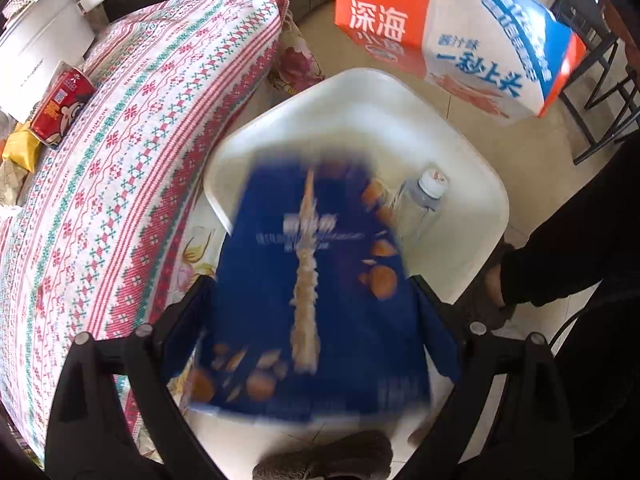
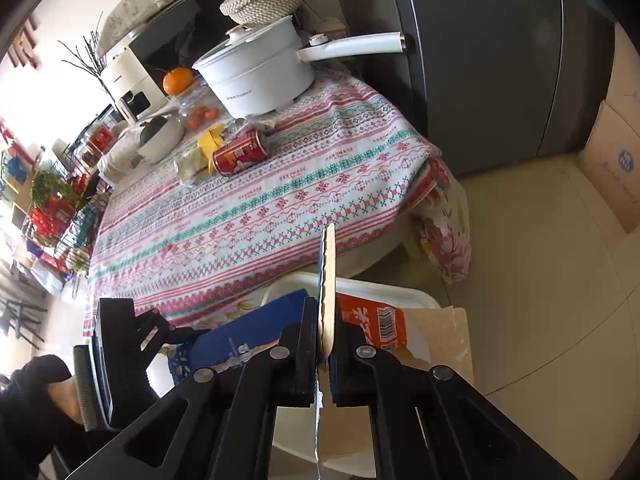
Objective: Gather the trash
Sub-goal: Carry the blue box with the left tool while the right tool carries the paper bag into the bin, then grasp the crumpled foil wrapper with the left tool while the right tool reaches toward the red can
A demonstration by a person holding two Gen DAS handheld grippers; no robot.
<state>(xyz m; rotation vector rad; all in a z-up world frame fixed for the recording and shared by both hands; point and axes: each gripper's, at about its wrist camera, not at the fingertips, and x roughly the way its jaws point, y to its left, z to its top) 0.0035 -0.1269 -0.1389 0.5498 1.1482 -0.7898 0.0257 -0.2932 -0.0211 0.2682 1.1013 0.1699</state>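
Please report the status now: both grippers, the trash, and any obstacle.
Left gripper wide around blue box, grip unclear. Right gripper shut on orange carton flap. Plastic bottle lies on white chair.

A bottle (image 1: pixel 420 200) lies on the chair seat (image 1: pixel 348 112) beside the table (image 1: pixel 132 160), a can (image 1: pixel 60 110) lying on the table

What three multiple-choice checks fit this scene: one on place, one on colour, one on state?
1. The bottle lies: A on the chair; B on the table; C on the floor.
2. The can is: A green; B blue; C red.
3. The right gripper is: A open; B shut on cardboard; C shut on the can.

1 A: it rests on the white seat.
2 C: its body is red.
3 B: both fingers pinch the thin sheet edge-on.
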